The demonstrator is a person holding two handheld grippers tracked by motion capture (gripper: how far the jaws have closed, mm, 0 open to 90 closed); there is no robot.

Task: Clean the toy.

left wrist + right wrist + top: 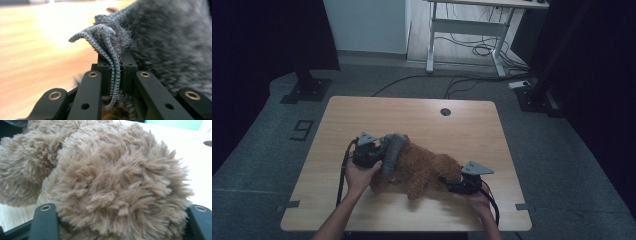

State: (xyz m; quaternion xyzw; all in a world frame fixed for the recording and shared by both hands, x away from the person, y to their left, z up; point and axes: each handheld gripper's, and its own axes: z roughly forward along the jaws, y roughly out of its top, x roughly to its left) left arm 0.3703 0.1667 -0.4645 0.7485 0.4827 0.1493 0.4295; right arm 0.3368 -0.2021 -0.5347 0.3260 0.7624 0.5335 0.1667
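Two forearms come in from the bottom of the high view, each hand carrying a gripper over the wooden table [422, 112]. Closest on the right side, the right gripper [451, 185] points left at a brown plush toy [427, 170] lying on its side in the near middle of the table; in the right gripper view its black jaws stand apart on either side of a round, shaggy part of the toy [120, 190], and the fur bulges between them, so they grasp that fluffy end. Slightly farther off, the left gripper [379, 156] sits at the toy's other end, clenched on a grey knitted cloth [393, 150] that drapes over the toy there. From the left gripper view, the jaws pinch the bunched ribbed hem of that cloth [112, 62] tightly between them. Beyond the table lie grey floor, loose cables and a white desk frame [472, 30].
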